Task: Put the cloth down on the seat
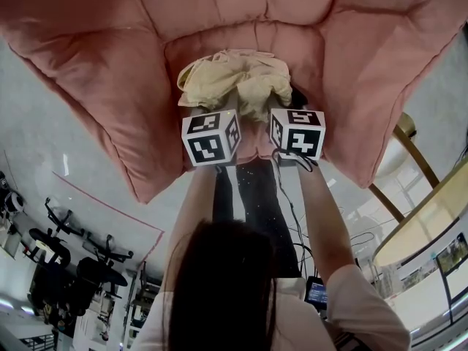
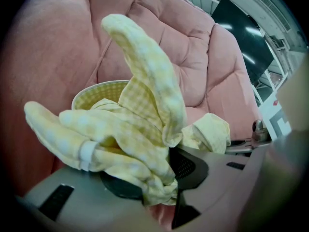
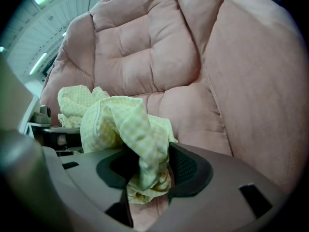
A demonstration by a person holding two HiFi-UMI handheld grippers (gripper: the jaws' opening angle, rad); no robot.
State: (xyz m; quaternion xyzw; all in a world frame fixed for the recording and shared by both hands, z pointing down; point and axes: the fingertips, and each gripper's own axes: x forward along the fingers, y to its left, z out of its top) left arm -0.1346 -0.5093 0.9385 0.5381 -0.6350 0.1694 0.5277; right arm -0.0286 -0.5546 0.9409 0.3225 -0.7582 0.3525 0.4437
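A pale yellow checked cloth (image 1: pixel 234 79) lies bunched on the seat of a big pink cushioned chair (image 1: pixel 95 57). Both grippers reach down into its near edge, side by side, their marker cubes facing me. In the left gripper view the cloth (image 2: pixel 140 110) rises in folds and fills the gap of the left gripper (image 2: pixel 157 178), pinched between both pads. In the right gripper view a hanging fold of cloth (image 3: pixel 120 120) sits between the jaws of the right gripper (image 3: pixel 149 170); it rests against the right pad (image 3: pixel 186 166), with dark space beside the left one. The seat cushion (image 3: pixel 188 110) lies just beyond.
The chair's padded arms (image 1: pixel 380 64) rise on both sides of the seat. A wooden chair leg (image 1: pixel 387 199) and a pale table edge (image 1: pixel 424 221) stand at the right. Exercise bikes (image 1: pixel 73 265) are at the lower left on the grey floor. Cables (image 1: pixel 296 218) trail below the right arm.
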